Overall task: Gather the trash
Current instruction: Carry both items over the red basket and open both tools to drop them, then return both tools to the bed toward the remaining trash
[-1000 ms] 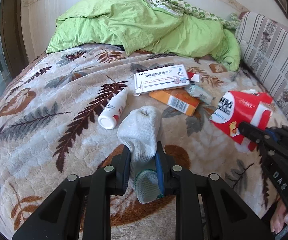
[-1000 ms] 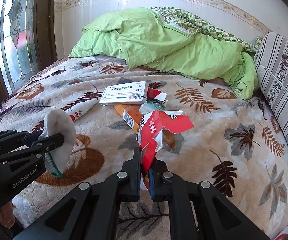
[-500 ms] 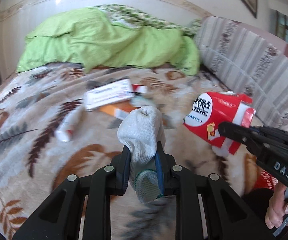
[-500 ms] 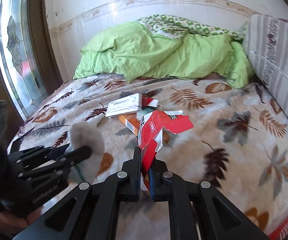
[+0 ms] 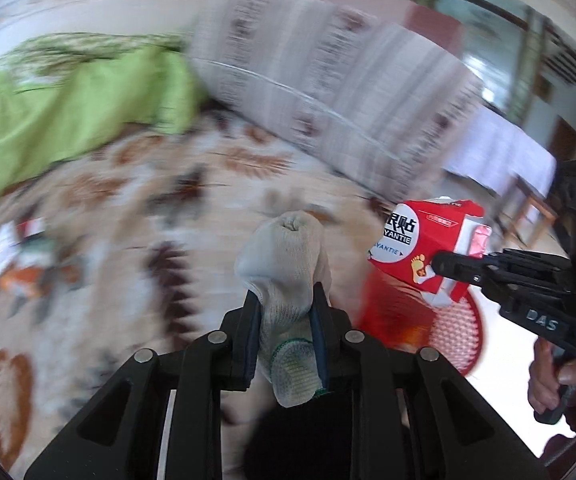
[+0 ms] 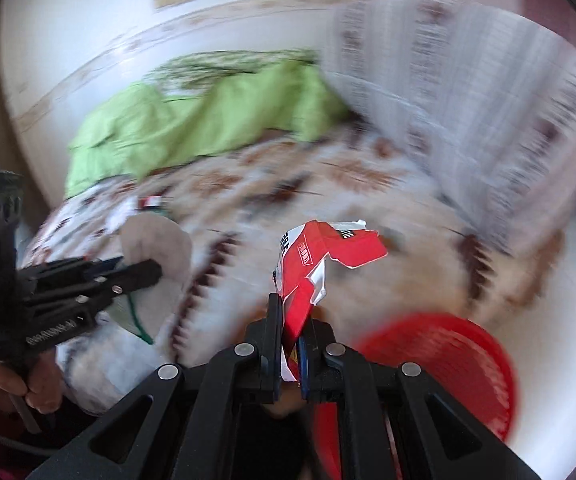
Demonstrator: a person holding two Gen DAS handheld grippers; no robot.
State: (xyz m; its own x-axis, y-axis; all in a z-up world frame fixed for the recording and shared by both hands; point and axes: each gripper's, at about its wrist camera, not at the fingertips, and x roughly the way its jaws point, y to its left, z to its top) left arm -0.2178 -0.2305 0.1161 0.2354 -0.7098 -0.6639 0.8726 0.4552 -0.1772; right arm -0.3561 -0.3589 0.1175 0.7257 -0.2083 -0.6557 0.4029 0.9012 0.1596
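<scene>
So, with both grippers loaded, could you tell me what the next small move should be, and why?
Probably carry both over the red basket before letting go. The right gripper is shut on the torn red box, the left gripper on the white glove, and the basket sits low to the right.

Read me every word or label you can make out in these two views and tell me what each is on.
"YANTIE", twice: red carton, under large Chinese characters.
"DAS": right gripper, on its black body.
"GenRobot.AI", upside down, only partly legible: left gripper, seen from the right wrist.
White print on the carton's torn flap in the right wrist view: too blurred.
</scene>
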